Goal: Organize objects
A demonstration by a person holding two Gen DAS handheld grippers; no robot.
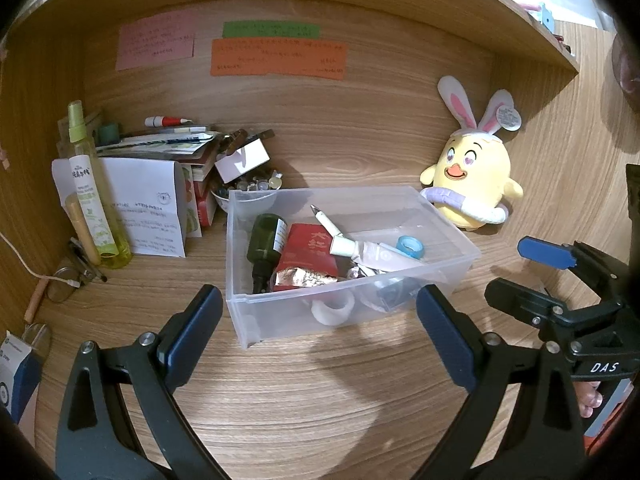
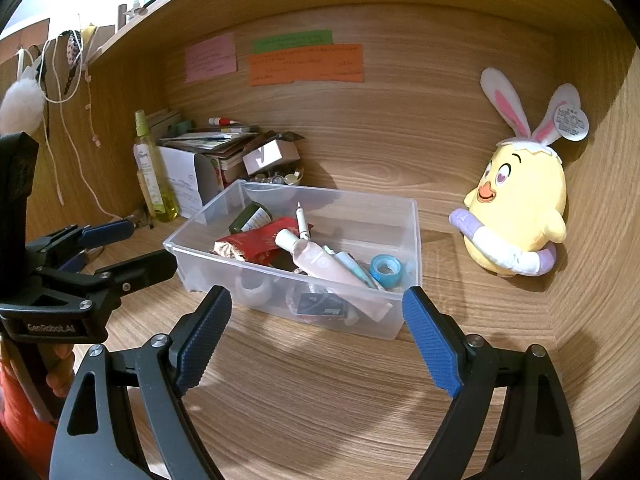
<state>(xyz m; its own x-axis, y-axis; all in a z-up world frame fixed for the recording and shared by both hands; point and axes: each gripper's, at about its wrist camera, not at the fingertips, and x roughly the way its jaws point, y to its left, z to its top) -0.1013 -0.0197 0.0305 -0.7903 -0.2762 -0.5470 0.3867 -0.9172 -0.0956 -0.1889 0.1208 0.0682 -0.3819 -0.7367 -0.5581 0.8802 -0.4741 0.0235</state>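
A clear plastic bin (image 1: 440, 216) (image 2: 414, 240) sits mid-desk. Inside lie a dark green bottle (image 1: 266, 240), a red packet (image 1: 308, 252), a pink tube (image 2: 316, 260), a blue tape roll (image 2: 386, 270), a pen (image 1: 326, 218) and a white ring (image 2: 256, 290). My left gripper (image 1: 318, 300) is open just in front of the bin's near wall, holding nothing. My right gripper (image 2: 316, 294) is open too, its pads level with the bin's near side without touching it. Each gripper also shows in the other's view, the right gripper (image 1: 524, 274) and the left gripper (image 2: 132, 250).
A yellow chick plush with rabbit ears (image 1: 474, 178) (image 2: 520, 208) leans at the right wall. At the left stand a green spray bottle (image 1: 88, 192), a folded paper (image 1: 148, 204), stacked books (image 1: 168, 144) and a bowl of small items (image 1: 248, 190). Glasses (image 1: 68, 280) lie near the front left. A shelf hangs overhead.
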